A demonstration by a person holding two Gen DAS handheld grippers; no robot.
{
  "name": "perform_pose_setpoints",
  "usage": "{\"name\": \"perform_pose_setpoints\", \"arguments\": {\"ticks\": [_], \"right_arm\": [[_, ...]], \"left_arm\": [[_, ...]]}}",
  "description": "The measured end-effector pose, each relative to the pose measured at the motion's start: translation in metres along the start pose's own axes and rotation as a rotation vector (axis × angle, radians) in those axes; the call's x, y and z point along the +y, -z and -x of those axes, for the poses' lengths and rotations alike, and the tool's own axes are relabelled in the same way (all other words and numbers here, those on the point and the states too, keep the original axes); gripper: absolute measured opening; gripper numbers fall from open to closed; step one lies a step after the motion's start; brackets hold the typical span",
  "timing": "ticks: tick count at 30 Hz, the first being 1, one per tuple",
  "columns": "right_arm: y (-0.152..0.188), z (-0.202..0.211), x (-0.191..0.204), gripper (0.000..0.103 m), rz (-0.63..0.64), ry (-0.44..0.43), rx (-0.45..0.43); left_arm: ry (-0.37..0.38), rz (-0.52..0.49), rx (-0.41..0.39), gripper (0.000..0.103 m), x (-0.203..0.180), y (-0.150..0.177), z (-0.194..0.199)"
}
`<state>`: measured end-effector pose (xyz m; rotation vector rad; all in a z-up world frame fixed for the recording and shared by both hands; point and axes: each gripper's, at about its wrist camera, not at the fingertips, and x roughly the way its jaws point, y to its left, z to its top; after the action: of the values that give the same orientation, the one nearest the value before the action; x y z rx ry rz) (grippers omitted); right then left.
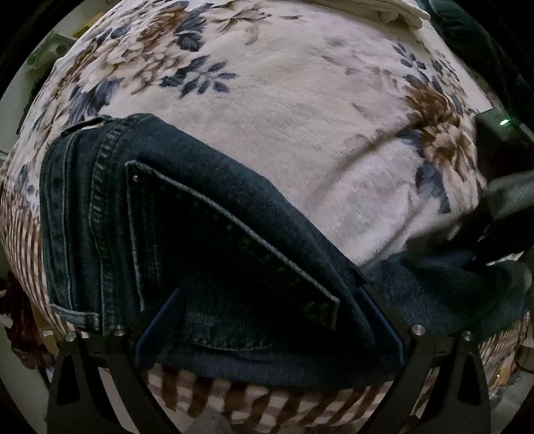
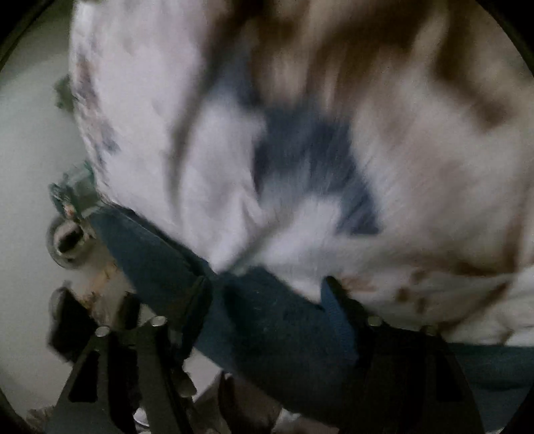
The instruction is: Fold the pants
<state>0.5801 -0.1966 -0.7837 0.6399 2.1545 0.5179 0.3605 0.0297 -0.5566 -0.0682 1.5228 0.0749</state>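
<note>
Spread under everything we see is a plush pale blanket with brown and navy flower prints (image 1: pixel 283 127), its near edge printed in brown and white stripes along the bottom of the left wrist frame.

Nearest to us in that frame, the left gripper (image 1: pixel 270 320) points down with its two black fingers wide apart on either side of the dark blue denim pants (image 1: pixel 207 253). The cloth lies between the blue pads, but we see no pad pressing on it, so this gripper reads as released. The pants lie across the lower half of the frame. Their stitched back pocket (image 1: pixel 233 247) faces up at centre and the waistband with a belt loop is at left. One leg runs off toward the lower right, where part of the other tool shows blurred at the right edge.

In the right wrist frame, heavily blurred, the right gripper (image 2: pixel 267 310) straddles a band of the same denim running from middle left to lower right. Whether its pads bite the cloth we cannot tell.

Farther off, at the top of the left frame, a folded cream cloth (image 1: pixel 383 10) lies on the blanket.

No container or readable writing shows.
</note>
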Motion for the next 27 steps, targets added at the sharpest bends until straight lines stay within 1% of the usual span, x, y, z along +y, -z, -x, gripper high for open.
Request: {"name": "perform_pose_setpoints", "arguments": {"ticks": [1,2,3,5,7,8,9,11,12,15,16,17,18,19,20,21,22,24,25,26,27], "right_arm": [[0.004,-0.008,0.002,0.041,-0.005,0.018,0.012],[0.008,-0.008,0.002,0.017,-0.020,0.009,-0.025],[0.012,-0.002,0.001,0.006,-0.049,-0.008,-0.087],[0.023,0.017,0.009,0.004,-0.062,0.001,-0.218],[0.039,0.049,0.023,0.004,-0.041,-0.049,-0.379],[0.044,0.060,0.027,0.004,-0.032,-0.055,-0.429],[0.050,0.077,0.034,0.004,-0.002,-0.058,-0.505],[0.050,0.095,0.033,0.002,-0.001,-0.056,-0.555],[0.047,0.105,0.031,0.000,-0.011,-0.071,-0.591],[0.044,0.135,0.032,0.000,-0.005,0.024,-0.689],[0.039,0.143,0.027,0.001,-0.016,0.035,-0.689],[0.035,0.143,0.024,0.004,-0.019,0.039,-0.666],[0.028,0.140,0.016,0.017,-0.019,0.038,-0.605],[0.021,0.136,0.011,0.027,-0.033,0.034,-0.541],[0.016,0.132,0.008,0.049,-0.040,0.034,-0.508],[0.016,0.125,0.005,0.064,-0.033,0.030,-0.487],[0.010,0.113,0.000,0.064,-0.018,0.015,-0.441],[0.001,0.093,0.004,0.064,-0.021,0.022,-0.382],[-0.007,0.084,0.002,0.064,-0.012,0.022,-0.333],[-0.013,0.074,0.002,0.064,-0.025,0.020,-0.294],[-0.017,0.064,-0.002,0.064,-0.079,0.018,-0.257]], "left_arm": [[0.000,-0.001,0.002,0.103,0.001,0.002,0.000],[0.002,-0.002,0.004,0.103,0.002,0.004,0.001],[0.005,-0.002,0.005,0.103,0.003,0.005,0.003],[0.037,0.016,-0.001,0.103,0.007,0.005,0.013],[0.081,0.040,-0.043,0.103,0.015,0.006,0.031],[0.090,0.046,-0.065,0.103,0.017,0.006,0.038],[0.079,0.046,-0.077,0.103,0.018,0.007,0.043],[0.077,0.059,-0.076,0.103,0.023,0.010,0.044],[0.071,0.067,-0.061,0.103,0.026,0.011,0.039],[0.035,0.087,0.025,0.103,0.031,0.013,0.013],[0.028,0.087,0.037,0.103,0.031,0.013,0.008],[0.023,0.080,0.042,0.103,0.030,0.013,0.004],[0.013,0.069,0.045,0.103,0.029,0.013,0.002],[0.000,0.057,0.048,0.103,0.026,0.012,0.000],[-0.013,0.048,0.049,0.103,0.024,0.012,-0.001],[-0.022,0.044,0.051,0.103,0.023,0.012,-0.002],[-0.033,0.041,0.054,0.103,0.021,0.012,-0.002],[-0.048,0.043,0.056,0.103,0.017,0.011,-0.003],[-0.055,0.044,0.056,0.103,0.016,0.010,-0.003],[-0.061,0.043,0.057,0.103,0.014,0.010,-0.004],[-0.068,0.041,0.058,0.103,0.012,0.009,-0.004]]}}
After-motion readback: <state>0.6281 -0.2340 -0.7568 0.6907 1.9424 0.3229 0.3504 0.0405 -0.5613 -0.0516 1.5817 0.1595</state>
